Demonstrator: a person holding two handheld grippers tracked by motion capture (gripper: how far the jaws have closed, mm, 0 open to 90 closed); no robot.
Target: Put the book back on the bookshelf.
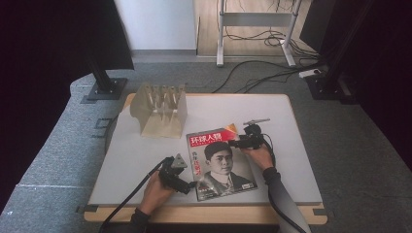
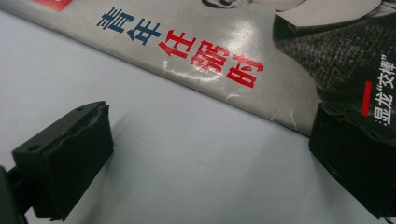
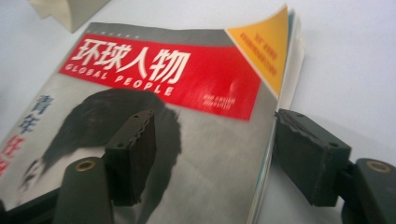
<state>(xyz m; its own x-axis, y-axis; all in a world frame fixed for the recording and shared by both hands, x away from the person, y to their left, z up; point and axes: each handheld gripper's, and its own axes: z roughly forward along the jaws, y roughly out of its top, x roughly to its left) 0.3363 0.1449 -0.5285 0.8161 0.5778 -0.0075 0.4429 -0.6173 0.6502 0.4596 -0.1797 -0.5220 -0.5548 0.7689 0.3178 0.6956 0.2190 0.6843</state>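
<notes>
A magazine (image 1: 221, 162) with a red title band and a portrait cover lies flat on the white table top (image 1: 136, 155). My left gripper (image 1: 189, 187) sits at its lower left edge. In the left gripper view, that gripper (image 2: 210, 158) is open, with one jaw on bare table and the other over the cover (image 2: 261, 42). My right gripper (image 1: 233, 143) is at the magazine's upper right edge. In the right gripper view it (image 3: 219, 154) is open and straddles the page edge, one jaw above the cover (image 3: 163, 65), the other outside it.
A pale wooden slotted rack (image 1: 160, 110) stands at the back left of the table, and its corner (image 3: 70, 11) shows in the right gripper view. Black stands, cables and a metal frame are on the floor beyond the table.
</notes>
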